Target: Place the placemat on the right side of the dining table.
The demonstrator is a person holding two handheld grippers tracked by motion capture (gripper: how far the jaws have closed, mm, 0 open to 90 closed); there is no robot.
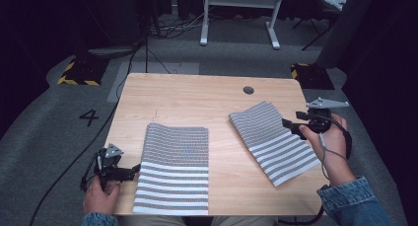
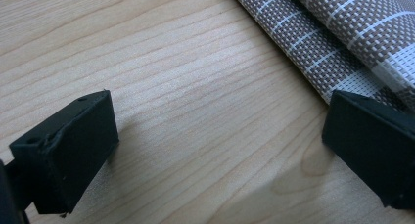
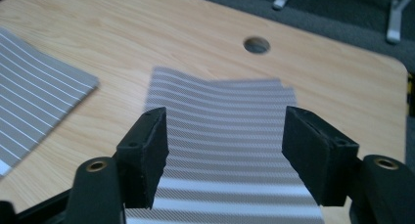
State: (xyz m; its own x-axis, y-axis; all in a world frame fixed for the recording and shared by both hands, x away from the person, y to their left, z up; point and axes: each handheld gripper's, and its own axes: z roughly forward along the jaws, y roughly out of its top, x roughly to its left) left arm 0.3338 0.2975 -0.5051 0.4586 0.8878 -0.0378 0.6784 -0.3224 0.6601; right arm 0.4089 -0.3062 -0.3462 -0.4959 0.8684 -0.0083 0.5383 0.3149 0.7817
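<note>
Two striped mats lie flat on a wooden table (image 1: 197, 95). Left gripper (image 1: 132, 172), released, sits at nine o'clock of the near mat (image 1: 175, 169). Right gripper (image 1: 290, 126), released, hovers over the far mat (image 1: 268, 137). Neither mat is gripped yet.

Two folded grey-and-white striped placemats lay flat on the wooden table. The left placemat (image 1: 173, 169) sat squarely at the near edge; the right placemat (image 1: 272, 139) lay angled, well apart from it.
</note>
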